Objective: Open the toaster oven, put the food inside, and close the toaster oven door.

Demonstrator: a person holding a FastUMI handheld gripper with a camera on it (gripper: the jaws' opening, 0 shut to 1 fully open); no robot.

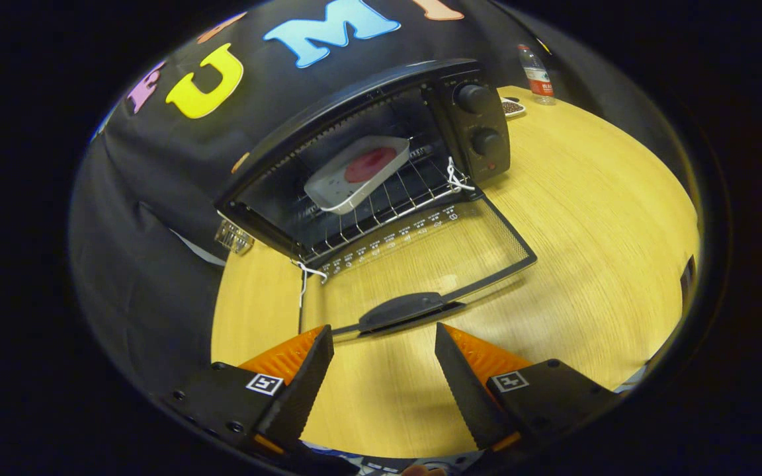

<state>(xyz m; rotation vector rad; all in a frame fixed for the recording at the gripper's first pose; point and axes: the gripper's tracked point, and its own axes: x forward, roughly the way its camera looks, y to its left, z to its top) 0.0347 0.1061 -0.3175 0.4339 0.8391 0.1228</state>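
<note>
Tool [384, 340] spread wide, empty, just short of the black toaster oven's [381, 132] dropped glass door [434, 258].
White rectangular tray of red food [358, 173] rests inside that oven on its wire rack [387, 205].

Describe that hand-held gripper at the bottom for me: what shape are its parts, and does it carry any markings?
The hand-held gripper has two wedge-shaped fingers that taper to points, with ridged, sawtooth-like inner faces. Each sits on a dark, blocky mount studded with small screws. Both mounts carry a small square black-and-white tag, like a simple code marker. The fingers stand apart, open.
</note>
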